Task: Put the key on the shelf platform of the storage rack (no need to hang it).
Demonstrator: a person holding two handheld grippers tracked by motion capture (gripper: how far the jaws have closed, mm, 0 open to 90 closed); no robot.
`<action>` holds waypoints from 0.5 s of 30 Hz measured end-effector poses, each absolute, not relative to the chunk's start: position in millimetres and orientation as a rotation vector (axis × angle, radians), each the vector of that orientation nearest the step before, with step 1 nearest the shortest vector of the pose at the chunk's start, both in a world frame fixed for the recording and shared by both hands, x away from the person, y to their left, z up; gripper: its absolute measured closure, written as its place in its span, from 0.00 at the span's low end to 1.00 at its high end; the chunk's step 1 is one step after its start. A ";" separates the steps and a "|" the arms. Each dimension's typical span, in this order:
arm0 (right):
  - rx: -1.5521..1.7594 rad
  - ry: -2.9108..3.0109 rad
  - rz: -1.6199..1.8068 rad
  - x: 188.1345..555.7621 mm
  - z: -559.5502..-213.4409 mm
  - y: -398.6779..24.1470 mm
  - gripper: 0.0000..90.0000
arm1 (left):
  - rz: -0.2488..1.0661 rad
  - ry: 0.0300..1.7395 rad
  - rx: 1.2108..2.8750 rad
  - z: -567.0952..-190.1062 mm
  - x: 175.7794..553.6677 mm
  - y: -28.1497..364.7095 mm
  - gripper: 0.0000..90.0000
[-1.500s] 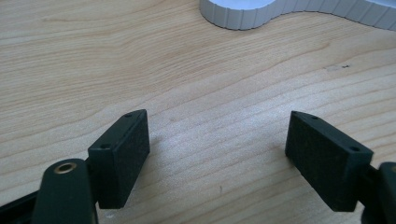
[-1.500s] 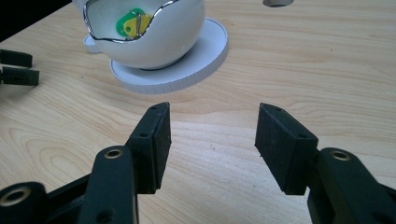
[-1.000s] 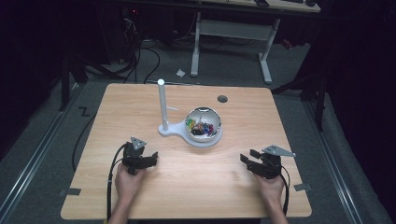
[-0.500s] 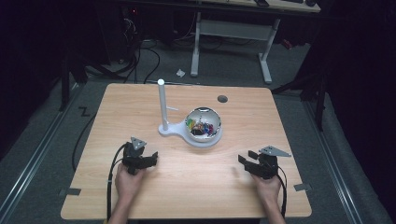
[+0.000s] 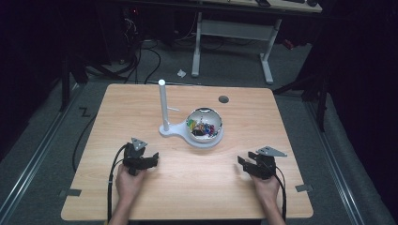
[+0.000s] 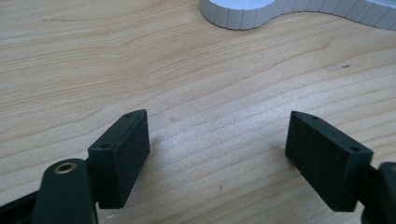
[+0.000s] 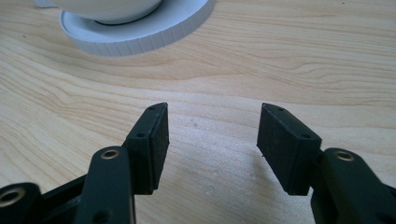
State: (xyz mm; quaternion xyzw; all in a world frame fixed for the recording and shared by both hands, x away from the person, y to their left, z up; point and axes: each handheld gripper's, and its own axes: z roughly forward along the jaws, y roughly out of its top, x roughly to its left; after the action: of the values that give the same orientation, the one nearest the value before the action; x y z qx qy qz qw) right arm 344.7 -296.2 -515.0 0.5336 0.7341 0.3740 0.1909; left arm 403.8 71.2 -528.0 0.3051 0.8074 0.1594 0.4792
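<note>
- Bowl [image 5: 204, 124] of shiny metal sits at the table's [image 5: 141, 103] centre, a little toward twelve o'clock, holding small coloured pieces too small to identify.
- It rests on the round end of a white stand [image 5: 202, 141], whose upright post [image 5: 163, 105] rises at the bowl's nine o'clock.
- Left gripper [image 5: 151, 159] lies on the wood at about seven o'clock from the bowl, well apart from it, its jaws wide with only bare table between them; its own view shows the stand's ribbed edge [image 6: 243, 18] at twelve o'clock.
- Right gripper [image 5: 244, 164] lies at about five o'clock from the bowl, apart from it, its jaws spread and holding nothing; its own view shows the stand's base [image 7: 140, 37] at eleven o'clock.
- A dark round hole [image 5: 223, 99] marks the tabletop at the bowl's one o'clock.
</note>
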 end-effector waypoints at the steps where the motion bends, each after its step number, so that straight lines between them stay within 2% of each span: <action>1: 1.493 2.065 1.043 345.4 -515.7 -296.0 0.48 | 0.390 1.968 0.749 -528.2 403.8 71.4 0.25; 15: 1.505 2.102 0.921 350.3 -518.4 -291.6 0.46 | 0.393 1.964 0.749 -528.4 403.9 71.4 0.25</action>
State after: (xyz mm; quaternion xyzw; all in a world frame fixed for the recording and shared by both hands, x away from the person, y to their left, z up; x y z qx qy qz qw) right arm 350.3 -291.6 -518.4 0.5376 0.7508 0.3291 0.1972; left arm 403.9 71.4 -528.4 0.3071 0.8054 0.1610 0.4808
